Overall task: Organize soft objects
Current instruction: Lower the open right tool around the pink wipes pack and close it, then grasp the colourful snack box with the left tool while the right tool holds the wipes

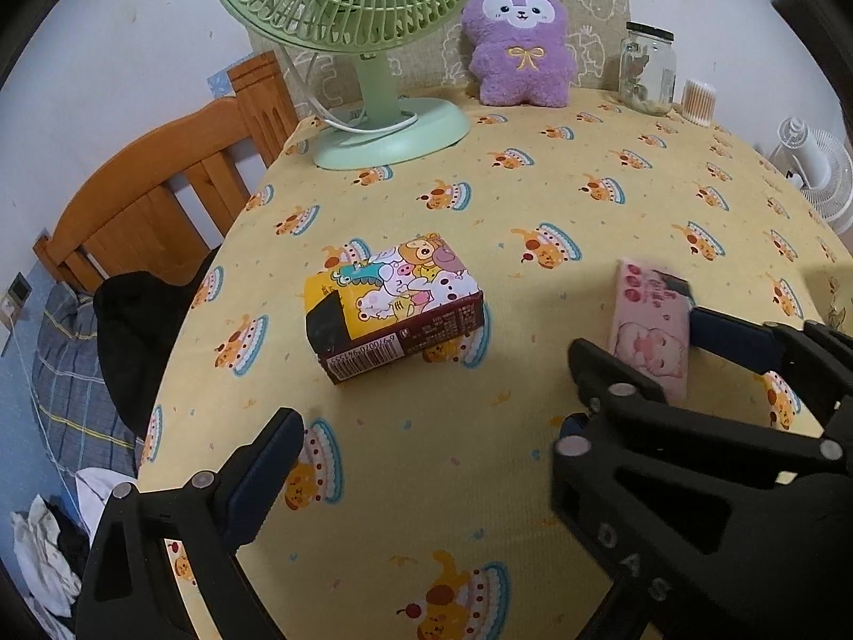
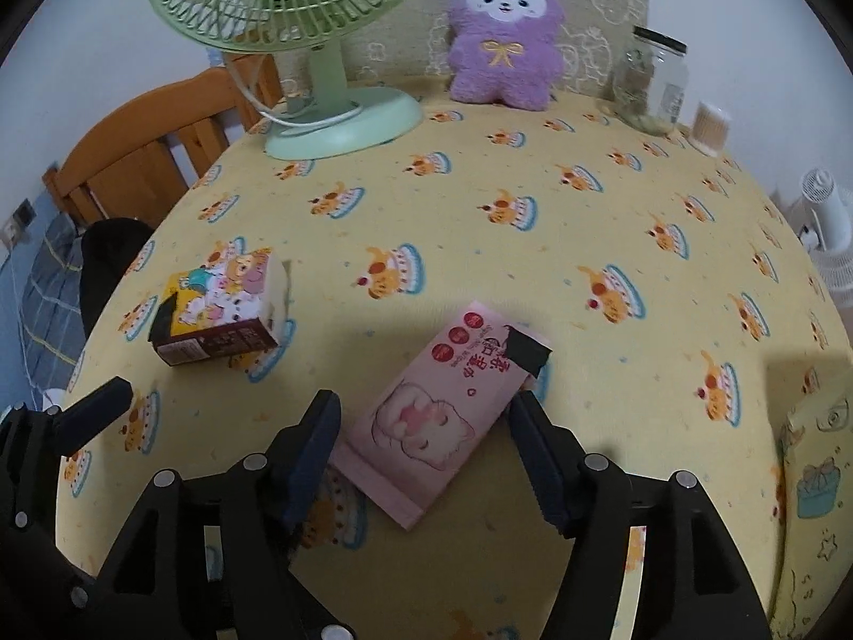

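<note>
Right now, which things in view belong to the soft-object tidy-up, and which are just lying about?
Part of the job:
pink tissue pack, between the right gripper open jaws
cartoon tissue box
purple plush

Just lying about:
green fan
glass jar
cotton swab tub

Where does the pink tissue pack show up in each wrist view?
Left wrist view: the pink tissue pack sits right of centre, between the right gripper fingers.
Right wrist view: it lies at lower centre, between this camera's own open fingers.
Shared landmark: the purple plush toy at the table's far edge.
</note>
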A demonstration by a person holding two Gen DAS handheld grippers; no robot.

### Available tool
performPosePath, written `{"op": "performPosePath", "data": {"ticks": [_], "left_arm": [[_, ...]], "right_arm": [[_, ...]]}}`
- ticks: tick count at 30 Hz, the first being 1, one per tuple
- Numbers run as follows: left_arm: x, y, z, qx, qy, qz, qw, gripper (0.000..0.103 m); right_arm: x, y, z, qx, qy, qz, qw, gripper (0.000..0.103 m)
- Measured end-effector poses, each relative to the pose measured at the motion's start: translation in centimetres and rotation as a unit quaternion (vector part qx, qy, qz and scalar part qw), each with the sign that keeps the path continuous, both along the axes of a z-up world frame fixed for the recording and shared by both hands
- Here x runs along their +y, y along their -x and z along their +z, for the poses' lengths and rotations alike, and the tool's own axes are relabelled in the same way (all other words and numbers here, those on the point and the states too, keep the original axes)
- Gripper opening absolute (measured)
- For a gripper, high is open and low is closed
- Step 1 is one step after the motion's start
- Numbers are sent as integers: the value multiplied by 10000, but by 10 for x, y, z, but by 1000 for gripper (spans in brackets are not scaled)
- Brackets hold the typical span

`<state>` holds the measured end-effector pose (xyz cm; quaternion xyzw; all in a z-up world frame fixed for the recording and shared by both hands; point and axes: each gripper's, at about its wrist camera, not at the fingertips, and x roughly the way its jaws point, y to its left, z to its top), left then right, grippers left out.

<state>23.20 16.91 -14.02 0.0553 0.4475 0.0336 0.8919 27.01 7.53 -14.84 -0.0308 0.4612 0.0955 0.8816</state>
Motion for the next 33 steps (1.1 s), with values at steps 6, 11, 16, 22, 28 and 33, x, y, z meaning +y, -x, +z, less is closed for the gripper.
{"op": "performPosePath", "data": {"ticks": [6, 11, 16, 22, 28, 33], "left_arm": [[7, -4, 0, 29, 26, 200, 9998, 99], [5, -6, 5, 14, -199, 188, 9996, 98], [6, -13, 17, -87, -261, 285, 9992, 98], [10, -29, 27, -172, -274, 430, 9986, 98], [14, -46, 21, -176, -168, 597, 9979, 98], [16, -53, 9, -85, 67, 658, 9978, 93]], "right_arm": [[10, -9, 0, -120, 160, 234, 9995, 44], [9, -12, 2, -89, 27, 251, 9996, 43], [9, -14, 15, -153, 7, 230, 9996, 43], [7, -23, 33, -337, 24, 135, 9993, 43], [7, -37, 32, -392, -10, 76, 9992, 43], [7, -43, 24, -339, 23, 58, 9994, 43]]}}
